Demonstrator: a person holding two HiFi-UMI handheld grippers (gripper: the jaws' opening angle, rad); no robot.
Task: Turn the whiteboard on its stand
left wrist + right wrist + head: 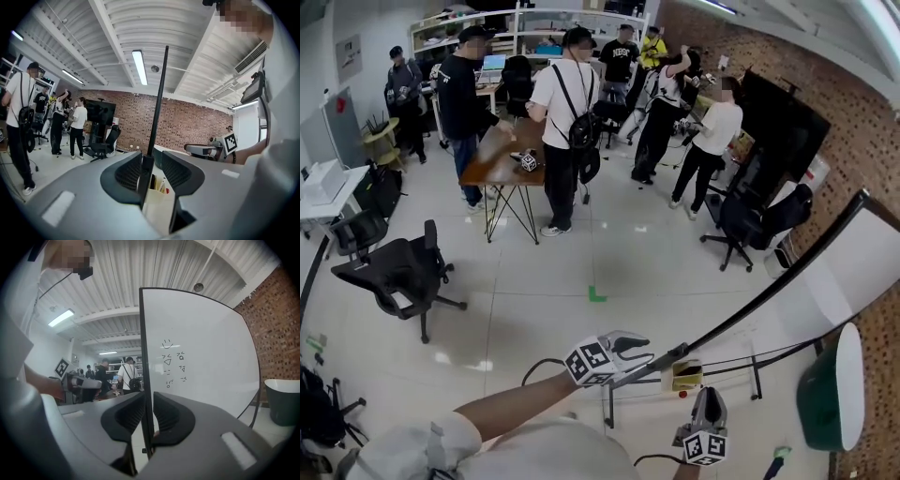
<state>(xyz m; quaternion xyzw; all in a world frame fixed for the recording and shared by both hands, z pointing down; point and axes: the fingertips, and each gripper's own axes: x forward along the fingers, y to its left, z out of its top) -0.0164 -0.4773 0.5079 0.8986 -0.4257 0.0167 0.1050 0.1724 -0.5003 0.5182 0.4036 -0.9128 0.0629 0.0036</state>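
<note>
Roughly mid-turn, by my reading. Left gripper (151, 157): jaws stand apart, the whiteboard's (201, 357) dark frame edge running up between them; the edge lies against the left pad, with a clear gap to the right pad, so no clamp on this side. Right gripper (148, 397), just beside and a little nearer the body than the left one in the head view: jaws narrow, both pads against the same frame edge, so it holds the board. From both grippers the board reaches away and to the right. It shows nearly edge-on from the head, its white face with a few scrawled marks to the right of the right gripper. Stand (757, 375): thin dark legs on the floor just ahead of the grippers, below the board's near end. Dark green tub (830, 394) sits on the floor to the right, near the board's lower side. Judgement: the right gripper alone carries the board at present and the left looks between grips. Next move likely calls for the left to close again on the frame, or draw clear of it. Then push the near edge round about the stand's pivot, keeping the right clamp firm and the swinging edge off the tub. How far the turn has got I cannot tell.
</note>
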